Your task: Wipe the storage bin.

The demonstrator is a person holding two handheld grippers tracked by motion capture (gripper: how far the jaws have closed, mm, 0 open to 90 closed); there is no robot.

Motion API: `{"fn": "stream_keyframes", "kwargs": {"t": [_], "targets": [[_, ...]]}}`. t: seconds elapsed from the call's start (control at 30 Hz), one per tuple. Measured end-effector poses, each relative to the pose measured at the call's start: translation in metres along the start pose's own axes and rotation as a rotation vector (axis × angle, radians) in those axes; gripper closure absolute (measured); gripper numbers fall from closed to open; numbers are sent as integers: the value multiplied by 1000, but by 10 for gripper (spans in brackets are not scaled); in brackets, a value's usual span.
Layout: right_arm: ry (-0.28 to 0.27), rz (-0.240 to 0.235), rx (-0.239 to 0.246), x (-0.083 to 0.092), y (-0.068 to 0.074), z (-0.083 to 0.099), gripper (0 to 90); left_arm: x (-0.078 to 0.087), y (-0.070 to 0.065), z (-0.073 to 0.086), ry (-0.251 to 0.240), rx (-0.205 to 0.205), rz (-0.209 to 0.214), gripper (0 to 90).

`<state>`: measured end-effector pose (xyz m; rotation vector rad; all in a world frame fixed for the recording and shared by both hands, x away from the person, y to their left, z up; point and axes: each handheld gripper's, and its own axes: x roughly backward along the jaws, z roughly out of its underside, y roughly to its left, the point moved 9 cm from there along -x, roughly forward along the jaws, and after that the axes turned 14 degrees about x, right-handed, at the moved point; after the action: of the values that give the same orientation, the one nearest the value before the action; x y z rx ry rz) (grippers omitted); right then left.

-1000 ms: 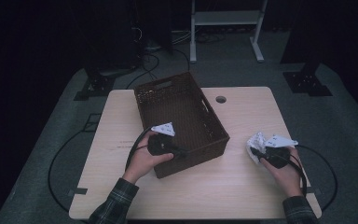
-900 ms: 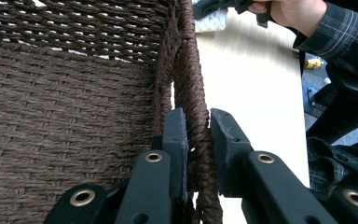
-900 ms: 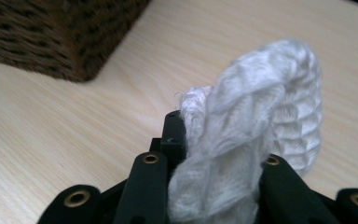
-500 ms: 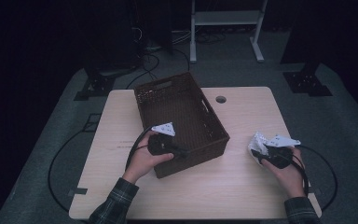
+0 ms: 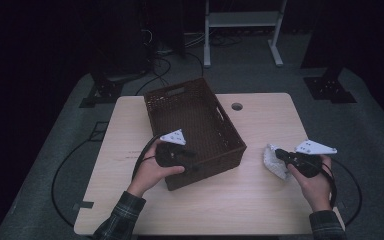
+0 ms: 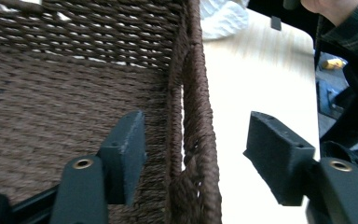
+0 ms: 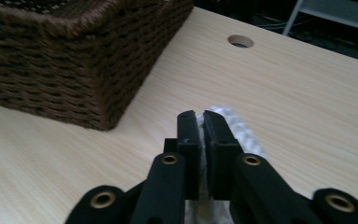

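While the right gripper (image 7: 200, 126) pinches the cloth (image 5: 275, 161) on the table | basket (image 5: 195, 130) to its left | left gripper (image 6: 193, 149) just opened, jaws astride the rim | lift clear, drop inside.

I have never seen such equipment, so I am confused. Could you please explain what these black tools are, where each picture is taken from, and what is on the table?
A person sits at a wooden table with a hand-held gripper in each hand: a black tool with two jaws that pinch.

The high view looks down from above the person. The other two cameras ride on the grippers and look along their jaws.

On the table stands a brown woven basket. The left gripper has its jaws on either side of the basket's wall; they have just been opening and do not press on it. The right gripper is shut on a white cloth, to the right of the basket; its jaws have just been closing.
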<state>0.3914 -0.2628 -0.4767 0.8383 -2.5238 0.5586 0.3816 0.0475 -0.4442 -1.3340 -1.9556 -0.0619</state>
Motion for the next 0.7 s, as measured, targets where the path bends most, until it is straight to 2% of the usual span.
{"fn": "stream_keyframes", "kwargs": {"t": [0.13,0.3,0.37,0.43,0.57,0.7], "targets": [[6,-14,11,-5,3,-5,867,18,4,-2,-27,9,-33,282],[8,-5,6,-3,0,-7,857,32,4,-2,-39,9,-43,276],[8,-2,10,-2,-1,-6,826,37,4,-2,-45,8,-52,276],[2,-2,-5,-1,-2,-7,751,43,5,-1,-52,12,-56,276],[-20,-6,-16,3,-4,-11,712,55,5,5,-56,15,-80,275],[-33,-14,-15,4,-3,-15,807,67,7,12,-65,23,-100,272]]}}
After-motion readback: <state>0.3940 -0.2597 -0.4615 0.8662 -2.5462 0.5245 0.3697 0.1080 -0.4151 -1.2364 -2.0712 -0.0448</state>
